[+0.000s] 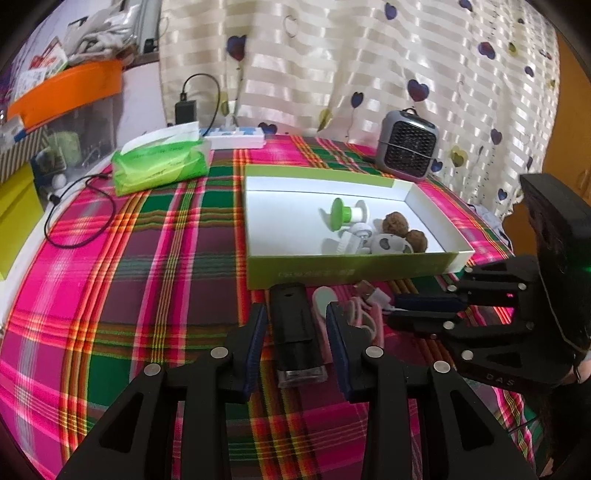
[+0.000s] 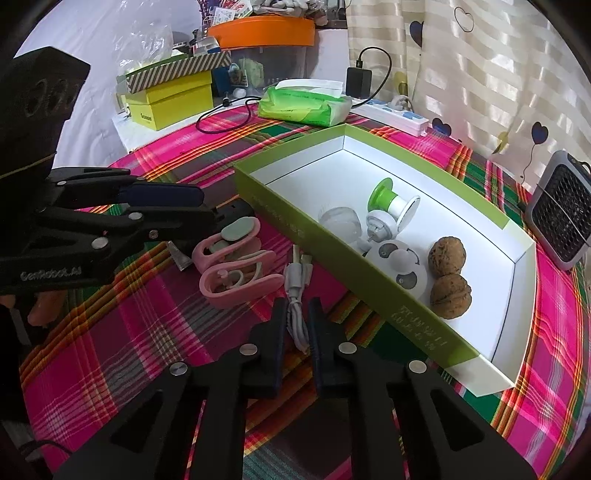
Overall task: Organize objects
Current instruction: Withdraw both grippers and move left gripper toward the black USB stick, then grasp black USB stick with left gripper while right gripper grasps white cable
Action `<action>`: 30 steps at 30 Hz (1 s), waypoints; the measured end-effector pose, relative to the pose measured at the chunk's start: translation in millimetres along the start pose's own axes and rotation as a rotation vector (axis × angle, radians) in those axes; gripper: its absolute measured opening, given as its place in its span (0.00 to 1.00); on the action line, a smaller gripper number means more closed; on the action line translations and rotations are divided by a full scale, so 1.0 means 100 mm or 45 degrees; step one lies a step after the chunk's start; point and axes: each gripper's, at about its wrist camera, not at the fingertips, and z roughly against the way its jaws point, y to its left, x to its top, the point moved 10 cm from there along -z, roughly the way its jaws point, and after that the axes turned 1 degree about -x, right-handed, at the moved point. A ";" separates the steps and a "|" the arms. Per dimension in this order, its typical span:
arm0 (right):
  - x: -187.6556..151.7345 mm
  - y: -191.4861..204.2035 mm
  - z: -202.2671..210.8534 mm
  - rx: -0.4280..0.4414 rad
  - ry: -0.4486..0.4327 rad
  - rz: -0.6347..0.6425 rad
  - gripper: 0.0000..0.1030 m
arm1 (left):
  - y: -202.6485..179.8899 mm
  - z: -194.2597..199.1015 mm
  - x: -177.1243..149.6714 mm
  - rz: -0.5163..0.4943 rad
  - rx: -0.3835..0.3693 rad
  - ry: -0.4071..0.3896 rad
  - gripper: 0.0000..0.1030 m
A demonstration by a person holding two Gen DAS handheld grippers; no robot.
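A green box [image 1: 332, 271] with a white inside holds a green-and-white spool [image 1: 345, 212], small white parts and two walnuts [image 1: 404, 230]; it also shows in the right wrist view [image 2: 325, 254]. My left gripper [image 1: 297, 314] is open, its fingers on either side of a black flashlight [image 1: 295, 328] lying on the plaid cloth. My right gripper [image 2: 297, 308] is nearly shut around a coiled white USB cable [image 2: 297, 291], which lies on the cloth. Pink clips [image 2: 236, 269] lie between the two grippers.
A green tissue pack [image 1: 160, 162], a white power strip [image 1: 238, 138] and a black charger [image 1: 184, 109] lie at the back. A grey mini fan [image 1: 408, 146] stands behind the box. Yellow boxes [image 2: 170, 101] and an orange-lidded bin [image 2: 262, 27] sit off the table.
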 end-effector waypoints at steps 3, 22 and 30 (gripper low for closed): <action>-0.01 -0.01 0.01 -0.011 -0.002 -0.009 0.11 | 0.04 -0.04 -0.02 0.019 0.015 0.025 0.31; -0.02 0.00 0.04 -0.039 -0.009 -0.014 0.11 | -0.01 -0.22 -0.09 -0.030 0.081 0.132 0.35; 0.01 0.02 0.01 -0.065 -0.002 0.004 0.11 | 0.00 -0.23 -0.08 -0.024 0.081 0.132 0.24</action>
